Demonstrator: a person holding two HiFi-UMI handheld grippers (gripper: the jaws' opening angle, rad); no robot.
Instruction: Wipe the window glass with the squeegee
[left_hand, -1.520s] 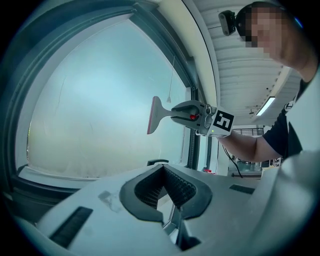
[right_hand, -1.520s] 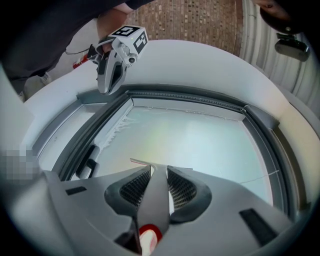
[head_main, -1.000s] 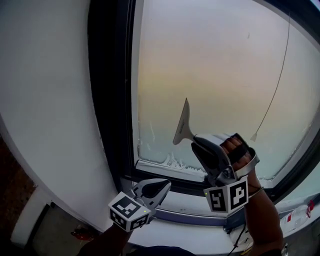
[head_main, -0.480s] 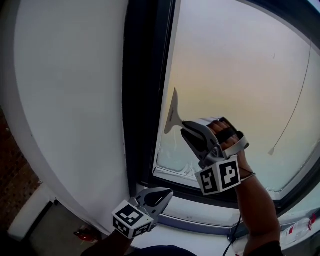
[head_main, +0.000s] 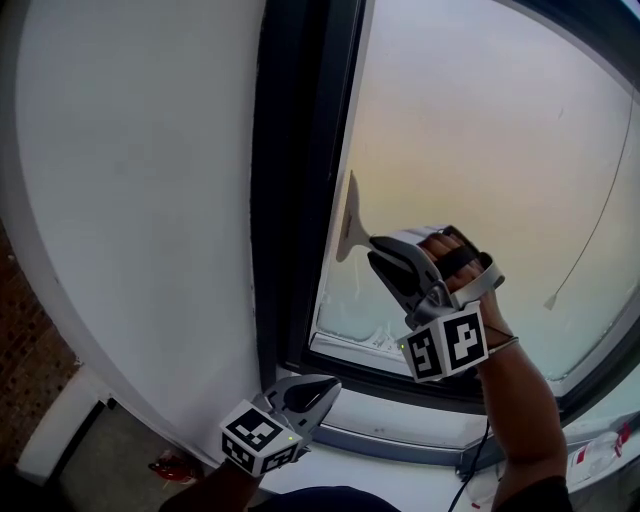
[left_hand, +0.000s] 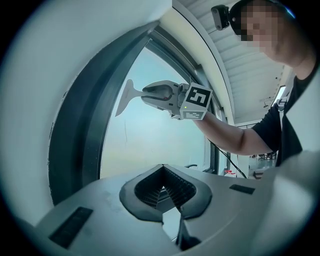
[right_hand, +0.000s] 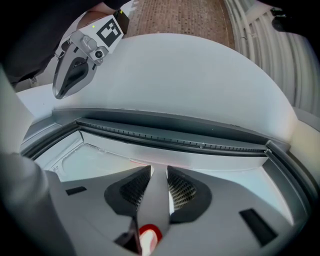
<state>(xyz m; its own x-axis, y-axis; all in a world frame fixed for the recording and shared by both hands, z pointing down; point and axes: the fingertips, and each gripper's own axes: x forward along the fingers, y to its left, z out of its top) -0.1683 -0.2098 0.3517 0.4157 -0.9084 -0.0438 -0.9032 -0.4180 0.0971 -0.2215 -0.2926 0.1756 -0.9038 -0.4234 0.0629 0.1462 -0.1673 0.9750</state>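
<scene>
Hanging low by the sill (head_main: 400, 428): left gripper (head_main: 330, 385), jaws closed together, nothing between them. Above it: right gripper (head_main: 376, 246), clenched on the squeegee (head_main: 347, 222) handle. Blade upright against the window glass (head_main: 480, 150), just beside the dark frame (head_main: 295, 200).

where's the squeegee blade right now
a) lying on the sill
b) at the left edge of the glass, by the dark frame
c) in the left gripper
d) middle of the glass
b: the right gripper is shut on the squeegee, whose blade stands at the left edge of the window glass, next to the dark frame.
</scene>
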